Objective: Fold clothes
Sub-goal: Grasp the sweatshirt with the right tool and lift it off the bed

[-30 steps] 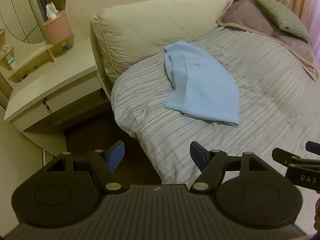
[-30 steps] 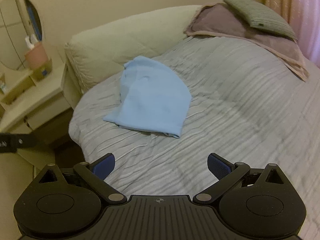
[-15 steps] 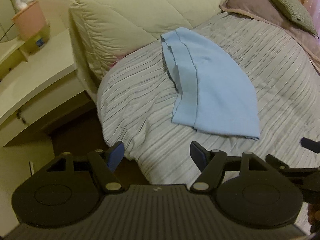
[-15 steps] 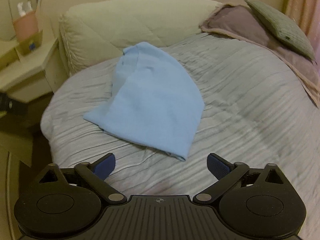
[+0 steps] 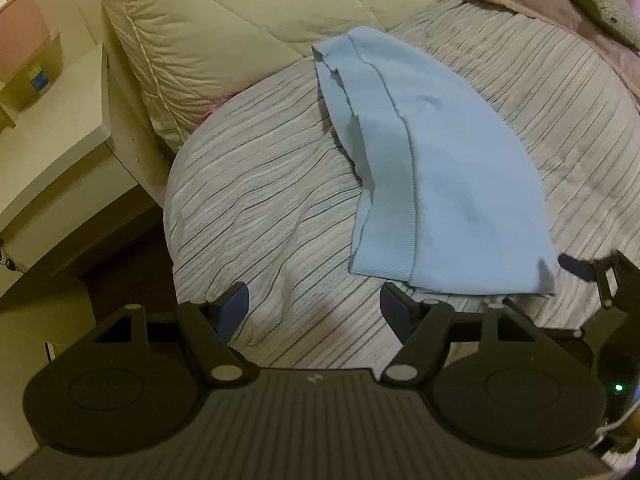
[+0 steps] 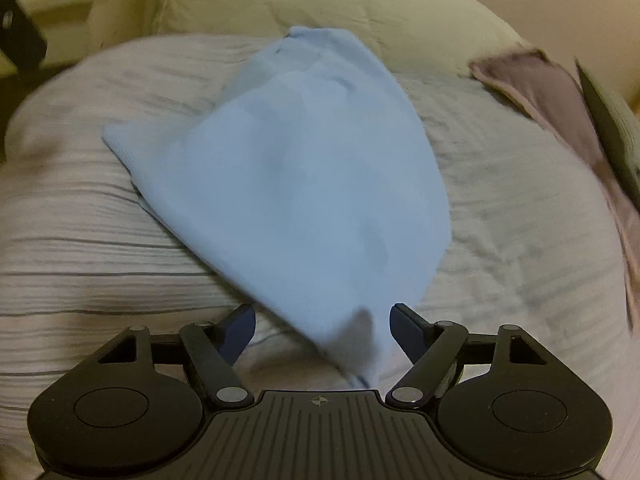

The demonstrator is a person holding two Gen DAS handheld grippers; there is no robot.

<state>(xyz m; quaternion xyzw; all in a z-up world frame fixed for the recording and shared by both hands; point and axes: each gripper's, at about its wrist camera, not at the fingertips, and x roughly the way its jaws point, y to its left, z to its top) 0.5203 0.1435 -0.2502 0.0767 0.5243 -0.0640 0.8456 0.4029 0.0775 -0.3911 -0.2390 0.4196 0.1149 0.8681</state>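
Note:
A light blue garment (image 5: 432,168) lies folded over on the striped grey bedspread (image 5: 256,200), its ribbed hem toward me. My left gripper (image 5: 314,306) hovers open over bare bedspread, just left of the hem's near corner, nothing between its fingers. My right gripper (image 6: 322,326) is low over the garment (image 6: 304,184); its jaws are closing with the garment's near corner lying between them, the pads not touching the cloth. In the left wrist view the right gripper (image 5: 596,276) shows at the garment's right corner.
A cream quilted headboard cushion (image 5: 248,28) backs the bed. A cream bedside table (image 5: 52,144) stands left, with a pink box (image 5: 20,36) on it. Purple and grey-green pillows (image 5: 560,12) lie at the far right. Dark floor (image 5: 128,268) shows between table and bed.
Both grippers came down and closer to the garment. The right gripper rolled, reached the near corner and narrowed its jaws. The left gripper's opening is unchanged.

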